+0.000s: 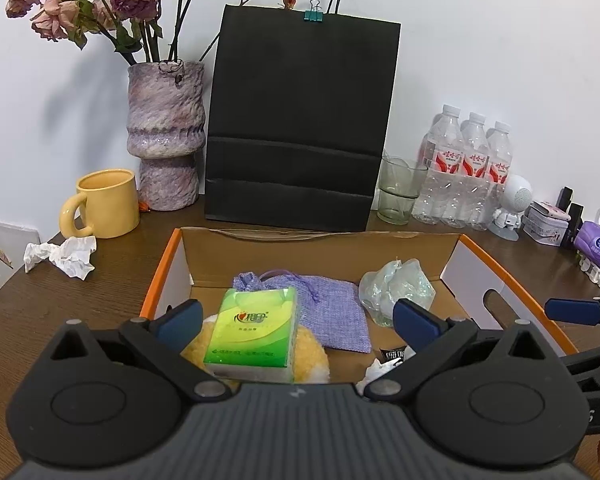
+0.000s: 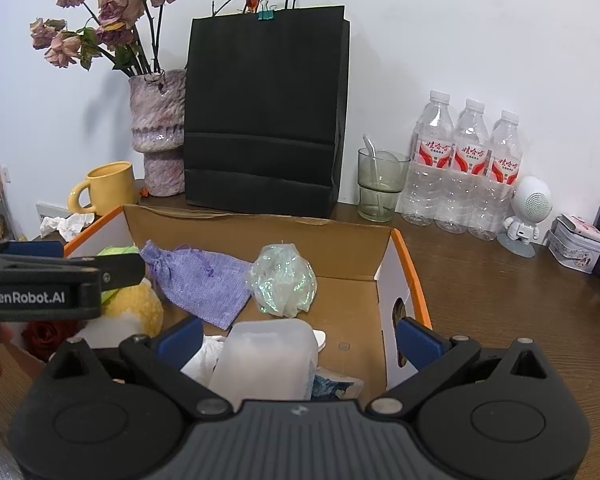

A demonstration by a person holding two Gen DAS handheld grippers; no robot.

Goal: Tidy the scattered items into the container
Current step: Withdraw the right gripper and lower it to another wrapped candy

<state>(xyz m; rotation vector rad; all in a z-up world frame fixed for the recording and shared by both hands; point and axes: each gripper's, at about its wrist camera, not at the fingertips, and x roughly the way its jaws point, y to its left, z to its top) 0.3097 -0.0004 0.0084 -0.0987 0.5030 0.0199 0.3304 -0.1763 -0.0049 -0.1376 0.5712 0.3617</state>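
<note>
Brown wooden table (image 1: 80, 300) against a white wall (image 1: 500, 60); along the wall stand a black paper bag (image 1: 300, 120), a mottled purple vase (image 1: 166, 136) of dried roses, three water bottles (image 1: 466, 172), a yellow mug (image 1: 108, 204) and a glass tumbler (image 1: 398, 190).

Cardboard box (image 1: 320, 256) with orange rim sits open at table centre, in front of the bag. Inside it: yellow plush toy (image 1: 312, 356), lilac drawstring pouch (image 1: 332, 312), crumpled iridescent wrapper (image 1: 396, 288) (right of the pouch, just beside it).

Left wrist view only: green tissue pack (image 1: 256, 336) lying on the plush toy, between the spread fingers of the left gripper (image 1: 298, 322), untouched by either pad; jaws wide apart.

Right wrist view only: translucent white plastic case (image 2: 264, 356) in the near part of the box, lying between the parted fingers of the right gripper (image 2: 300, 340); no pad contact seen. White crumpled tissue and a blue-printed packet (image 2: 336, 386) lie beside the case.

One crumpled tissue (image 1: 60, 258) remains on the table outside the box, near the mug.
</note>
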